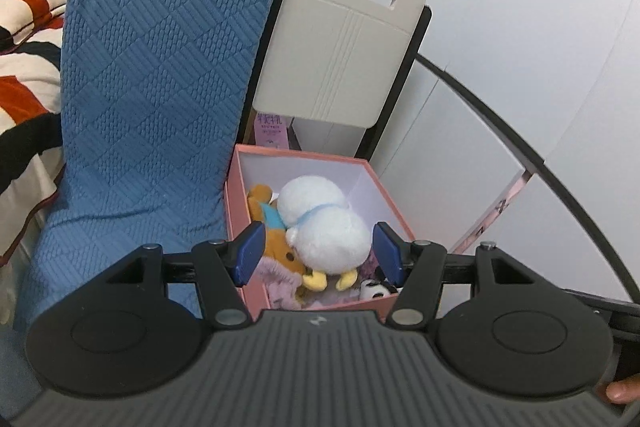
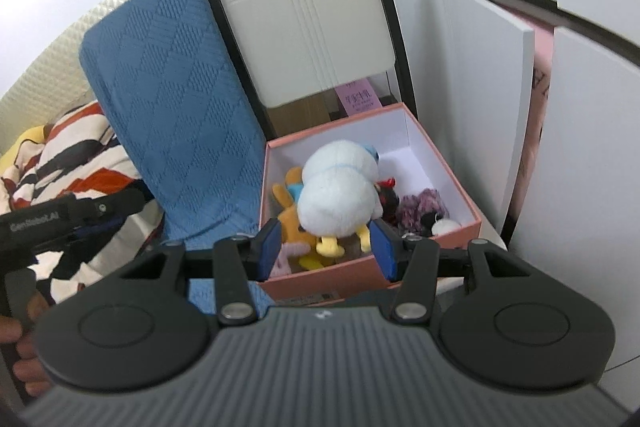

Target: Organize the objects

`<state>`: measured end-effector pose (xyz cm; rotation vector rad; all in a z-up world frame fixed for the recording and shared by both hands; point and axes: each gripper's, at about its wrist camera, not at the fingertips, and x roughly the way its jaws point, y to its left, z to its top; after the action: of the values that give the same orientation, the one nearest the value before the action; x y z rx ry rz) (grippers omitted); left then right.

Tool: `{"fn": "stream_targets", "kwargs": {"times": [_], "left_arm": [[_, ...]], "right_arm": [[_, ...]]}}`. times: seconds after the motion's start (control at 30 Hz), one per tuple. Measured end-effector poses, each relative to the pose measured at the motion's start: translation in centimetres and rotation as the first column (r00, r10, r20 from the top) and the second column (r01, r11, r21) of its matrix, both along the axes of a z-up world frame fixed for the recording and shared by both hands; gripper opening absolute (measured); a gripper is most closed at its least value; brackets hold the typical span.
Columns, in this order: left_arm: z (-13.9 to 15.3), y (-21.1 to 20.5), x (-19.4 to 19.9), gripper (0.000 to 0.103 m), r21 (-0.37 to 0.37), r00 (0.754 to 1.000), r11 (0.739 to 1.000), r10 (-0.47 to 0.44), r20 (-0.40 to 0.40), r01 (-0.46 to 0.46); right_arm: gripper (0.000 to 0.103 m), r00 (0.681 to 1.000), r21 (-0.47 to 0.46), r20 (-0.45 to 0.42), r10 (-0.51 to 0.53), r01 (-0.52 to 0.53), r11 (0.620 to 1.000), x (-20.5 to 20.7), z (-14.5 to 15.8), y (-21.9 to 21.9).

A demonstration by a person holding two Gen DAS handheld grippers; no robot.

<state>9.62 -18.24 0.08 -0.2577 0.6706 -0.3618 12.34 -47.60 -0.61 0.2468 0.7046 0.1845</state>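
Nearest in the left wrist view, the left gripper (image 1: pixel 318 253) has its blue pads (image 1: pixel 249 251) standing moderately apart with nothing between them; the toys seen through the gap lie lower down, in the box. The right gripper (image 2: pixel 326 247) is the same: jaws partly spread, empty, hanging above the box's near edge. At the left edge of the right wrist view the other tool's black body shows, with a hand (image 2: pixel 24 343) around its grip.

Just beyond the fingertips sits the pink box (image 1: pixel 244 301) (image 2: pixel 324 283), open-topped and white inside. In it a white plush duck (image 1: pixel 320 223) (image 2: pixel 340 187) with yellow feet lies on top, leaning over an orange plush toy (image 1: pixel 260 205) (image 2: pixel 290 223). To the right of them are a small black-and-white toy (image 1: pixel 376 290) (image 2: pixel 442 225) and a purple fuzzy thing (image 2: pixel 420 205) (what it is exactly I cannot tell).

Beside the box on the left a blue cushion (image 1: pixel 160 87) (image 2: pixel 176 99) leans up; a striped blanket (image 1: pixel 24 67) (image 2: pixel 80 155) lies further left. Behind the box stands a beige chair back (image 1: pixel 340 51) (image 2: pixel 316 27), with white panels (image 1: pixel 520 47) to the right.
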Motion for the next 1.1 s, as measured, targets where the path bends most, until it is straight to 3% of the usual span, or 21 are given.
{"fn": "stream_targets", "kwargs": {"times": [0.4, 0.43, 0.53, 0.57, 0.8, 1.1], "left_arm": [[-2.9, 0.3, 0.3, 0.071, -0.002, 1.000, 1.000, -0.016, -0.015, 0.016], [-2.9, 0.2, 0.3, 0.075, -0.008, 1.000, 1.000, -0.017, -0.014, 0.017], [-2.9, 0.2, 0.2, 0.091, -0.030, 1.000, 1.000, -0.002, -0.006, 0.002], [-2.9, 0.2, 0.1, 0.093, -0.041, 1.000, 0.999, -0.002, -0.005, 0.002], [-2.6, 0.2, -0.4, 0.103, -0.025, 1.000, 1.000, -0.004, 0.008, 0.004], [-3.1, 0.7, -1.0, 0.103, -0.009, 1.000, 1.000, 0.019, -0.023, -0.020]], "right_arm": [[0.057, 1.000, -0.028, -0.018, -0.010, 0.009, 1.000, 1.1, -3.2, 0.1], [0.059, 1.000, -0.029, -0.021, -0.008, 0.008, 1.000, 1.2, -3.4, 0.2], [0.090, 1.000, -0.037, -0.018, -0.022, 0.021, 0.999, 1.5, -3.7, 0.2], [0.091, 1.000, -0.036, -0.017, -0.017, 0.016, 0.999, 1.6, -3.9, 0.2], [0.091, 0.998, -0.033, -0.066, 0.017, -0.019, 0.999, 2.1, -4.9, 0.6], [0.091, 0.997, -0.044, -0.071, 0.020, -0.023, 0.999, 1.7, -5.0, 1.0]]}}
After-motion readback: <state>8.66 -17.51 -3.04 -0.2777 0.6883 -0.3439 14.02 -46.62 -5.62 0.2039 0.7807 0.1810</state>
